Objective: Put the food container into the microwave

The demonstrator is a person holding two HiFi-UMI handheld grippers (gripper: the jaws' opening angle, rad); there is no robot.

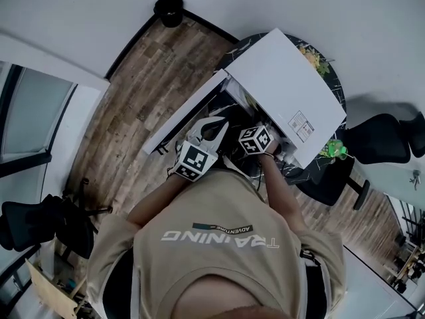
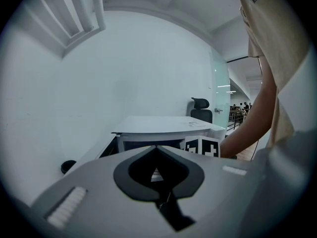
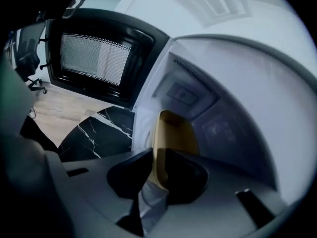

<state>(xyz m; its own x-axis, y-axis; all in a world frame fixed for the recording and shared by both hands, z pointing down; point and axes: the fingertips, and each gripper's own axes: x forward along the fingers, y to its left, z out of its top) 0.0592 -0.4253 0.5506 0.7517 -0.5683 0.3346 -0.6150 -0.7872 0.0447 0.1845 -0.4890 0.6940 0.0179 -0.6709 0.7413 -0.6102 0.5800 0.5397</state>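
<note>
Far left in the head view, a black chair [image 1: 36, 226] stands on the wood floor [image 1: 143, 88]. The person [image 1: 219, 238] in a beige shirt is seen from above, facing a white microwave [image 1: 287, 85] on a black marble table [image 3: 94, 139].

The microwave door [image 1: 182, 115] hangs wide open to the left. Its mesh window shows in the right gripper view.

The left gripper [image 1: 214, 127] is held in front of the open door, near the cavity mouth. Its jaws are pressed together at the tips with nothing between them. It touches nothing. Its own view looks over the closed jaws at the microwave top, with the right gripper's marker cube [image 2: 203, 147] and the person's arm [image 2: 247, 130] beside it.

The right gripper [image 3: 157, 155] reaches into the microwave cavity [image 3: 218, 118], just right of the left one. Its jaws pinch the rim and wall of the yellow container [image 3: 173, 133], one jaw inside and one outside. The container is inside the cavity mouth, with grey cavity walls behind it and to its right. Cannot tell whether its base touches the cavity floor.

Right of the microwave, something green [image 1: 332, 150] sits on the table edge. A second black chair [image 1: 378, 138] stands beyond it.
</note>
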